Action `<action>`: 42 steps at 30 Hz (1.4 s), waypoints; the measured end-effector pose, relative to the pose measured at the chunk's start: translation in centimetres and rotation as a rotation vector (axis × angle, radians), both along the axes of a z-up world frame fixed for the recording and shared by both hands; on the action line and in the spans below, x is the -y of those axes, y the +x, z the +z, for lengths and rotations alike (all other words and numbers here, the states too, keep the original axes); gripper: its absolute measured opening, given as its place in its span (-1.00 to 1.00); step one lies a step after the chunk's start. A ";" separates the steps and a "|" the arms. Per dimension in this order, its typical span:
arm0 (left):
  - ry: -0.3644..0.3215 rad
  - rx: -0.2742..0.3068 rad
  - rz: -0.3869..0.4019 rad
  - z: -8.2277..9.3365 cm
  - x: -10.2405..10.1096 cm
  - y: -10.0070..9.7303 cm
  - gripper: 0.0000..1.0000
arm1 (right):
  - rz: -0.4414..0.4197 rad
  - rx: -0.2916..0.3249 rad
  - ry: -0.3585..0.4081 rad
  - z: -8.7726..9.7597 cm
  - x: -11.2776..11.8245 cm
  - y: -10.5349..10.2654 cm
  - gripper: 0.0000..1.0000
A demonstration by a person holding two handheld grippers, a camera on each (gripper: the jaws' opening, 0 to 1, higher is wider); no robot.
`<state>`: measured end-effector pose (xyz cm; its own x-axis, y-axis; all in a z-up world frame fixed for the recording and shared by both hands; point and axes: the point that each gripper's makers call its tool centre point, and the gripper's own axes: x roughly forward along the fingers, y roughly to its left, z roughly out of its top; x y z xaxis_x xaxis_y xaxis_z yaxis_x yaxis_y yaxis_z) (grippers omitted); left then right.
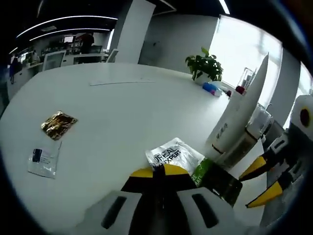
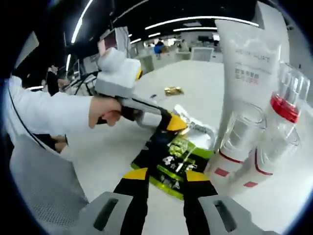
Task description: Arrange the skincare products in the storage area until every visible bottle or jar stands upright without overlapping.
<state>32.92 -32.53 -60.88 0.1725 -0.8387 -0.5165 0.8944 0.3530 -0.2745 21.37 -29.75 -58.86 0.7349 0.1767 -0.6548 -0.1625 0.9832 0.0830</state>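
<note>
your left tongs pinched the white sachet; right tongs gaped over the green packet. best eased clear w/o nudging the upright tube.

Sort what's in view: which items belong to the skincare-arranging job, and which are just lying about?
Job items:
white tube, standing
two clear bottles with red bands, beside the tube
white sachet, lying flat
green-black packet, lying flat
left gripper and right gripper, both at the packet

Lying about:
gold foil packet
clear sachet
potted plant
blue item by the plant
</note>
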 end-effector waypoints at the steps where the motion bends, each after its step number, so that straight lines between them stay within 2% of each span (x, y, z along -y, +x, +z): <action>1: 0.000 -0.006 0.001 0.0 0.0 -0.1 -1.00 | -0.005 0.003 -0.021 -0.2 0.2 0.2 -0.48; 3: 0.000 -0.005 0.003 -0.1 0.1 0.1 -1.00 | -0.010 -0.005 -0.031 -0.8 -0.1 0.5 -0.45; 5: -0.002 -0.008 0.003 -0.2 0.2 0.1 -1.00 | -0.008 -0.004 -0.049 -1.2 -0.1 0.7 -0.30; 7: -0.005 -0.011 0.006 -0.2 0.2 0.1 -1.00 | -0.007 0.004 -0.097 -1.3 0.2 0.8 -0.22; 11: -0.011 -0.012 0.014 -0.1 0.1 -0.1 -1.00 | -0.009 0.008 -0.131 -1.6 0.6 1.0 -0.23; 15: -0.016 -0.018 0.021 -0.2 0.1 -0.1 -1.00 | 0.004 -0.026 -0.138 -2.7 0.4 0.8 -0.14; 17: -0.017 -0.020 0.025 -0.2 0.1 -0.2 -1.00 | 0.014 -0.018 -0.163 -2.7 0.5 0.8 -0.12; 25: -0.027 -0.025 0.030 -0.1 -0.1 -0.5 -1.00 | -0.021 -0.029 -0.147 -2.6 0.4 0.9 -0.13; 29: -0.022 -0.007 0.014 0.0 -0.2 -0.7 -1.00 | -0.006 -0.034 -0.157 -2.7 0.3 0.9 -0.14; 34: -0.029 -0.019 0.000 0.0 0.0 -0.5 -1.00 | -0.010 -0.040 -0.148 -2.7 0.1 0.8 -0.12; 37: -0.034 -0.006 -0.022 0.1 0.1 -0.8 -1.00 | -0.019 -0.041 -0.140 -2.8 0.1 0.8 -0.12; 40: -0.035 0.019 -0.037 0.3 0.1 -0.6 -0.95 | -0.022 -0.043 -0.138 -2.8 0.1 0.8 -0.12; 42: -0.033 0.013 -0.038 0.4 -0.2 -0.6 -0.90 | -0.020 -0.042 -0.139 -2.8 0.1 0.8 -0.11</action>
